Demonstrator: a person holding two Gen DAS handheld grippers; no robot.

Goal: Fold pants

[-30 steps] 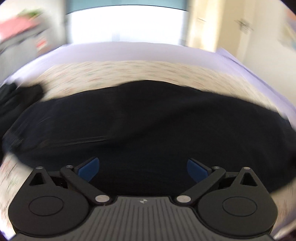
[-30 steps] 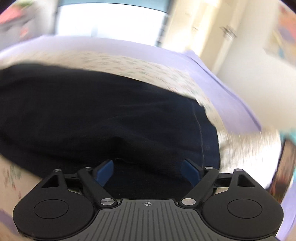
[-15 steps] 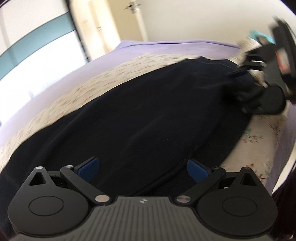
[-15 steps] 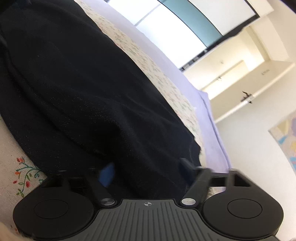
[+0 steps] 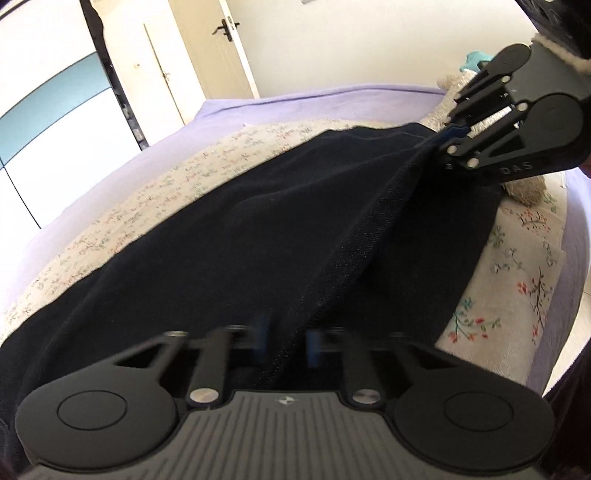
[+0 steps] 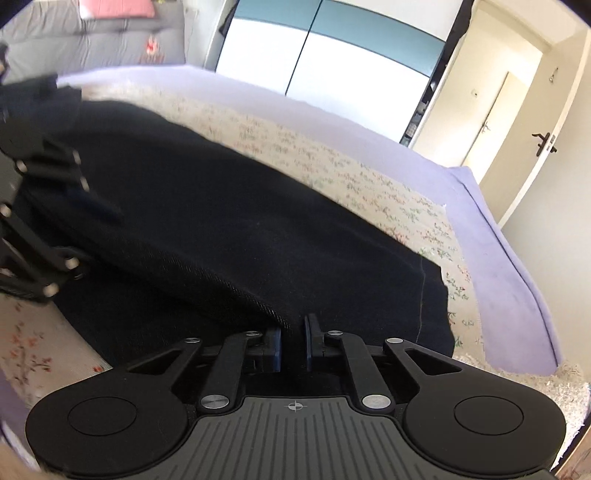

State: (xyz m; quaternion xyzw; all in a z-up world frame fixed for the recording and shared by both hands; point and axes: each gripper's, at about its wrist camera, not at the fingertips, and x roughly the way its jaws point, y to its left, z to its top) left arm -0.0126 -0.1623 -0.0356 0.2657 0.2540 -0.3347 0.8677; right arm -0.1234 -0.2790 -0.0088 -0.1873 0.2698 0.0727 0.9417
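Dark navy pants lie spread across a floral sheet on a bed; they also fill the right wrist view. My left gripper is shut on the near edge of the pants, a raised fold running between its blue pads. My right gripper is shut on the same edge farther along. It also shows at the upper right of the left wrist view, pinching the cloth. The left gripper shows blurred at the left of the right wrist view. The edge is stretched taut between them.
The floral sheet lies over a purple bed cover. A fluffy beige thing lies by the right gripper. Sliding wardrobe doors and a door stand behind. A grey sofa is at the back left.
Both grippers were open over the pants. They have come down, shut on the near edge and lifted it into a taut fold. The views have swung towards each other.
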